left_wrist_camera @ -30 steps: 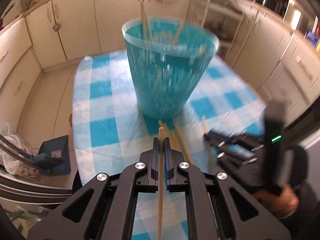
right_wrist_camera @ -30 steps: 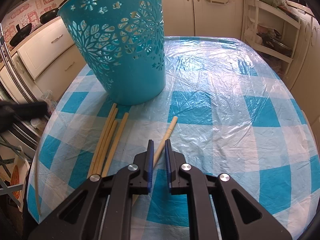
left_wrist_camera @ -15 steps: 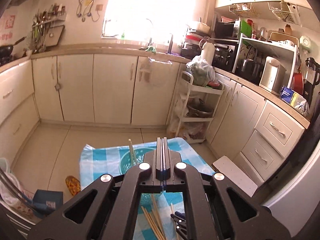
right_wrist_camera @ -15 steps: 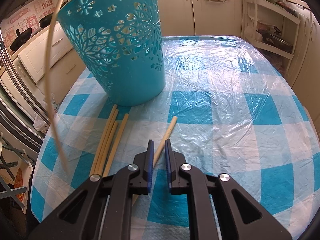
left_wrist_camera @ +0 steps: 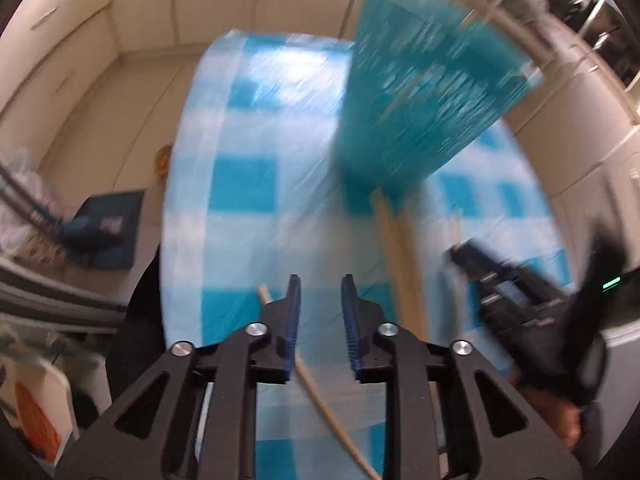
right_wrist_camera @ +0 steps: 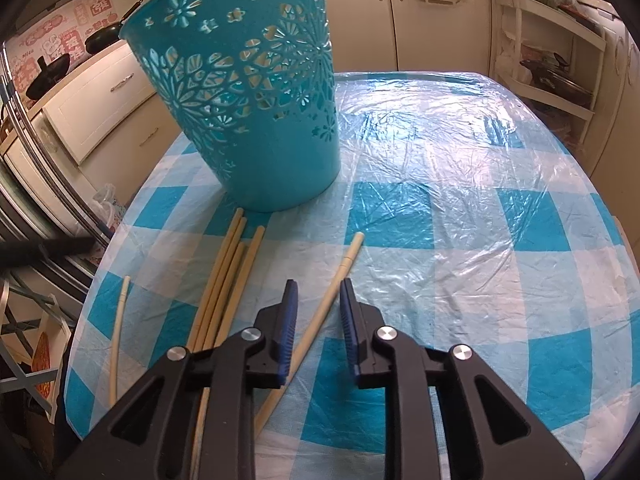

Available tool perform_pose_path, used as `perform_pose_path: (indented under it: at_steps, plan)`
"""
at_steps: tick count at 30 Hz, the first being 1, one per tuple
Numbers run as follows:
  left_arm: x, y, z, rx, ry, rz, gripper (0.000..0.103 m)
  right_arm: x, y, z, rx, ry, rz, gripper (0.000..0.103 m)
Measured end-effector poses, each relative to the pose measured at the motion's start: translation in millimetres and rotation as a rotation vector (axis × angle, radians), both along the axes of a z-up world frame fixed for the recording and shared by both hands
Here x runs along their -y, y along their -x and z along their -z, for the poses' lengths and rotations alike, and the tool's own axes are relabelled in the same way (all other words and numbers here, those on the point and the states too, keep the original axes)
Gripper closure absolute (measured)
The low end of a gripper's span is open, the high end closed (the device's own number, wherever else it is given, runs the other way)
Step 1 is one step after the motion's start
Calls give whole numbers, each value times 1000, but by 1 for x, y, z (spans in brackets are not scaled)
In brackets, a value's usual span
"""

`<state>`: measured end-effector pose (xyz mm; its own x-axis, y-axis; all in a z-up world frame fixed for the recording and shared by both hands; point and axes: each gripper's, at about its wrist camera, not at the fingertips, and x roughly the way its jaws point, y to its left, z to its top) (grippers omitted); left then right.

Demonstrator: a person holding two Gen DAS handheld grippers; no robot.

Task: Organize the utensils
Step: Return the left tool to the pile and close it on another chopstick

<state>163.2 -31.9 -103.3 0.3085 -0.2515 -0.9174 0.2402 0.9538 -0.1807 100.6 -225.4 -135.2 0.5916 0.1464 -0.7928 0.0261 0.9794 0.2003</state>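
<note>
Hovering over the checked table (right_wrist_camera: 460, 208), my left tongs (left_wrist_camera: 318, 300) and right tongs (right_wrist_camera: 314, 304) have just been opening. A pale wooden chopstick (right_wrist_camera: 326, 300) lies loose between the right pair, near the teal perforated plastic basket (right_wrist_camera: 256, 120).

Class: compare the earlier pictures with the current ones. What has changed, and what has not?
The left hand-held gripper dropped its chopstick into the basket, came back down, jaws opening. The right hand-held gripper opened around the single chopstick. A pale chopstick appeared. Basket and chopstick bundle stayed.
</note>
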Motion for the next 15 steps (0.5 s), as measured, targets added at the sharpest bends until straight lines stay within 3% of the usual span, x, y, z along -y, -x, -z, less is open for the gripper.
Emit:
perform_pose_path:
  at_steps: [2,6,13,15]
  plan:
    - [0,9,15,-11,-62,-14,66,-3,0,0,1,10,-7,77]
    - [5,27,21,64,-220,-23,58,-3,2,0,2,-1,-7,76]
    - [6,26,27,75,-248,-22,58,-1,2,1,2,0,-7,76]
    - [13,26,28,87,-258,-2,64,-2,1,1,2,1,-7,76]
